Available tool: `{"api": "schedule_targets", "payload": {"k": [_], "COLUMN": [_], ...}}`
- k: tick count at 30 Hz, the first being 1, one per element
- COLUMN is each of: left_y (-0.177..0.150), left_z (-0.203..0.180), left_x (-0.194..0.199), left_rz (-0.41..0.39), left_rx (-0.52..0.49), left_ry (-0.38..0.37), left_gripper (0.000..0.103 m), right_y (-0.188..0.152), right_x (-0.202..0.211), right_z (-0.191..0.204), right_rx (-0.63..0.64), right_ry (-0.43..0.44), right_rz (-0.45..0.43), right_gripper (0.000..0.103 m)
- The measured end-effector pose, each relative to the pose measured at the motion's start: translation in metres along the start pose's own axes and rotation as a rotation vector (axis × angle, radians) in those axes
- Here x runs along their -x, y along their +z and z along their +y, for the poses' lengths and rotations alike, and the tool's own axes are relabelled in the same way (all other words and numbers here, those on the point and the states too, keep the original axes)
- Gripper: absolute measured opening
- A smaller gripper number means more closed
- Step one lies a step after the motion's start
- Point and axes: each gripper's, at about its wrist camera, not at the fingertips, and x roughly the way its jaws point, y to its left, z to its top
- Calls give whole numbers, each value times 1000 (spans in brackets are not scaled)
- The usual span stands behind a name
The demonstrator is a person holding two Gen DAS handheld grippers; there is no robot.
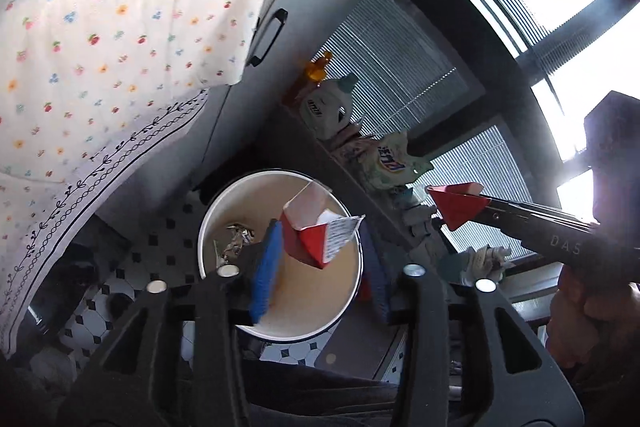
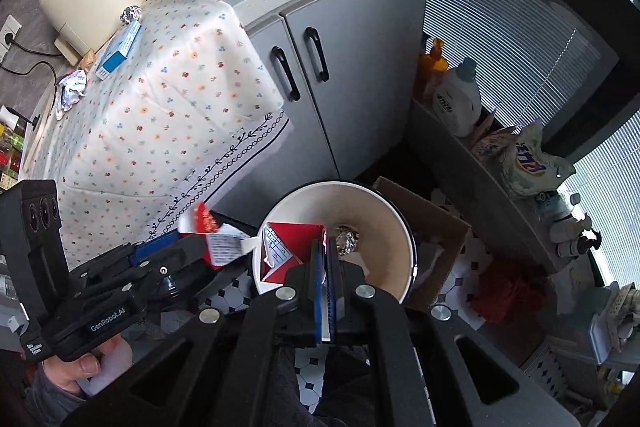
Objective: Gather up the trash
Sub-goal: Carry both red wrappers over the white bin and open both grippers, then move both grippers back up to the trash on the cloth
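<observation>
A white round bin [image 1: 208, 227] stands on the tiled floor, also in the right wrist view [image 2: 400, 219], with crumpled foil [image 1: 236, 241] inside. My left gripper [image 1: 320, 263] is open over the bin; a torn red carton piece [image 1: 312, 235] sits by its blue left finger [image 1: 266, 267], and whether it is still touched I cannot tell. My right gripper [image 2: 325, 283] is shut on another red carton piece [image 2: 284, 247] over the bin's rim; it also shows in the left wrist view [image 1: 460, 205]. On the floral-cloth table [image 2: 168, 99] lie a blue box [image 2: 118, 49], a foil ball [image 2: 132, 14] and crumpled paper [image 2: 72, 89].
Grey cabinet doors [image 2: 340, 75] stand behind the bin. A cardboard box [image 2: 436, 227] sits right of the bin. A ledge holds a detergent bottle [image 2: 458, 99], an orange bottle [image 2: 432, 63] and bags [image 2: 528, 163]. A red cloth [image 2: 508, 287] lies on the floor.
</observation>
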Motion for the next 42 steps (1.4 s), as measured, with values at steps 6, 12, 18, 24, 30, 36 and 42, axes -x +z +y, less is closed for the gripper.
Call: {"api": "schedule_targets", "payload": {"k": [6, 12, 18, 24, 30, 36, 42], "left_y": [3, 11, 23, 33, 41, 44, 49], "left_z": [-1, 19, 41, 72, 106, 130, 144], "left_x": [9, 54, 103, 153, 208, 259, 301], "left_rz": [-25, -90, -163, -231, -322, -426, -516], "left_rx": [-7, 30, 48, 93, 142, 193, 198], "left_ry": [40, 132, 212, 328, 449, 548, 601], "left_gripper": [66, 77, 81, 84, 89, 96, 97], "right_y": [2, 12, 29, 49, 70, 85, 96], "right_x": [1, -6, 4, 12, 16, 28, 28], "right_z": [2, 17, 52, 107, 168, 227, 279], "right_rx": [21, 11, 33, 92, 174, 242, 289], "right_ry": [10, -33, -3, 93, 145, 212, 199], "right_rz": [-5, 11, -48, -92, -136, -247, -313], "right_gripper": [4, 51, 62, 63, 70, 95, 95]}}
